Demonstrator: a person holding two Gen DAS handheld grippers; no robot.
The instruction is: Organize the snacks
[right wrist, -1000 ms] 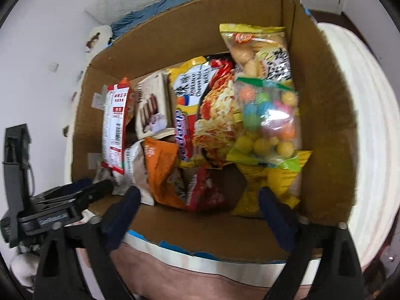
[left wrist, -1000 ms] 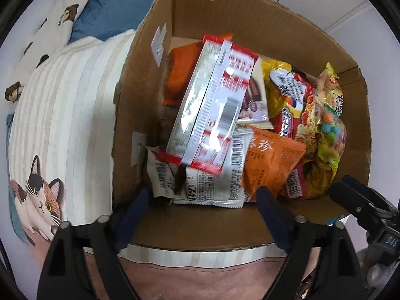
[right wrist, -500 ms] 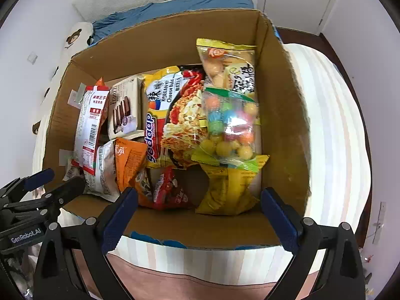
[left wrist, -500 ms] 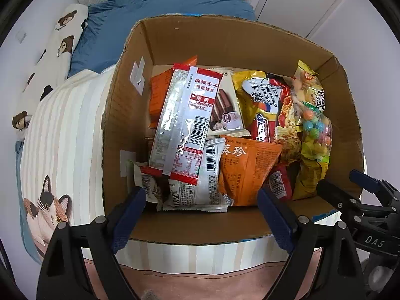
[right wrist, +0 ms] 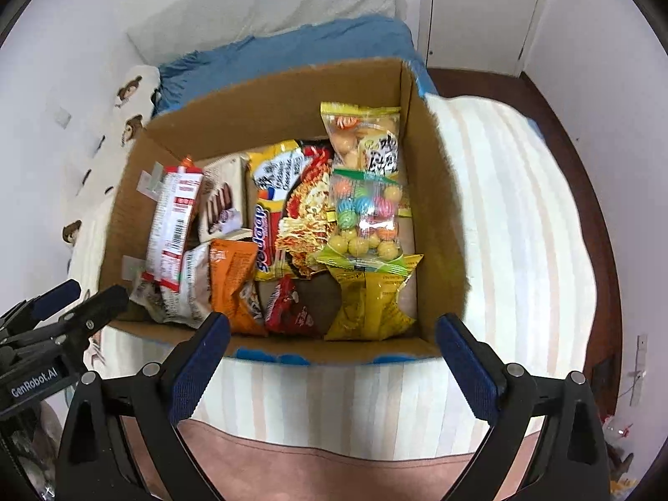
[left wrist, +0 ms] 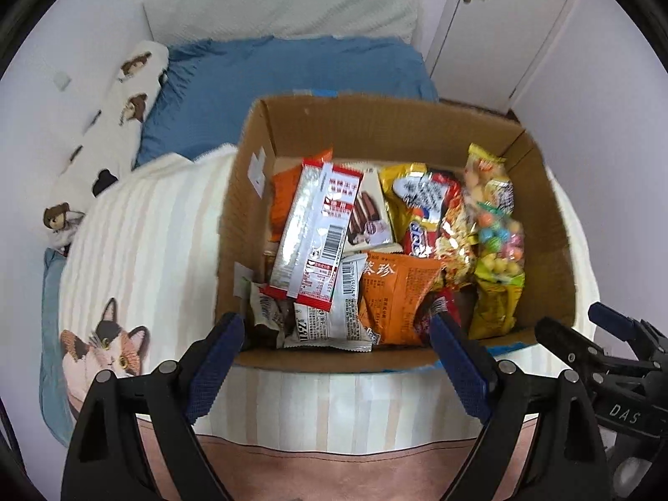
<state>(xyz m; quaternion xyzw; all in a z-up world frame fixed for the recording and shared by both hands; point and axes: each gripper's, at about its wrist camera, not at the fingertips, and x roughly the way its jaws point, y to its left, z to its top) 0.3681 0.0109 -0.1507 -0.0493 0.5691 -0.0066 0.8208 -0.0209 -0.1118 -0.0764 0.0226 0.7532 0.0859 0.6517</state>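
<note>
Both tools, left tool [left wrist: 336, 369] and right tool [right wrist: 332, 365], stand apart and empty above the near wall of the cardboard box [right wrist: 284, 108] on the bed [right wrist: 513, 217]. The snacks [left wrist: 388, 242] lie packed inside, ahead of and below both, which suggests sorting is finished.

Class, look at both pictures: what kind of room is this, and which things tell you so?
Most likely a bedroom: the brown cardboard snack box sits on a bed with a striped cream blanket, a blue pillow beyond it, and a white door behind.
</note>
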